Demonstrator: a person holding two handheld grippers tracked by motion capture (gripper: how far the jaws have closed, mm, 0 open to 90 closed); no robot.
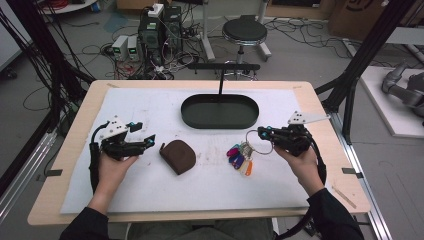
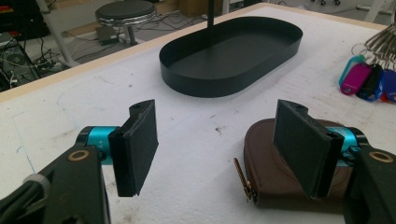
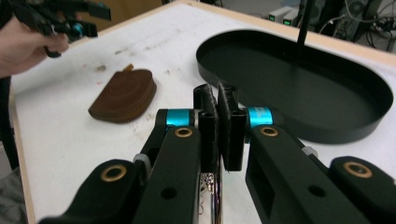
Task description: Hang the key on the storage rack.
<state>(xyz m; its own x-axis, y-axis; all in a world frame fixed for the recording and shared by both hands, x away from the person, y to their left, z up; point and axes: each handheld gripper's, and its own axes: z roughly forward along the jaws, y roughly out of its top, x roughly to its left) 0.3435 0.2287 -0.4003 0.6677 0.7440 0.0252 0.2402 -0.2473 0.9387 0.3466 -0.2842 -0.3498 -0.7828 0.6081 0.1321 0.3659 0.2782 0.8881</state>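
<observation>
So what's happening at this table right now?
A person holds a gripper in each hand. The right gripper is shut on the metal ring of a bunch of keys with coloured plastic tags, which lies on the white mat. The left gripper is open, beside a brown zipped leather pouch. The black oval tray holds nothing.

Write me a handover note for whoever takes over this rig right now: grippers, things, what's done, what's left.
Left gripper: open, beside the brown zipped leather pouch, holding nothing.
Right gripper: jaws shut on the metal key ring carrying coloured plastic key tags; the tags lie on the white mat.
Black oval metal tray: empty, at the far middle of the mat.
Done: keys gripped.
Left, probably: move keys and pouch to the tray.
</observation>
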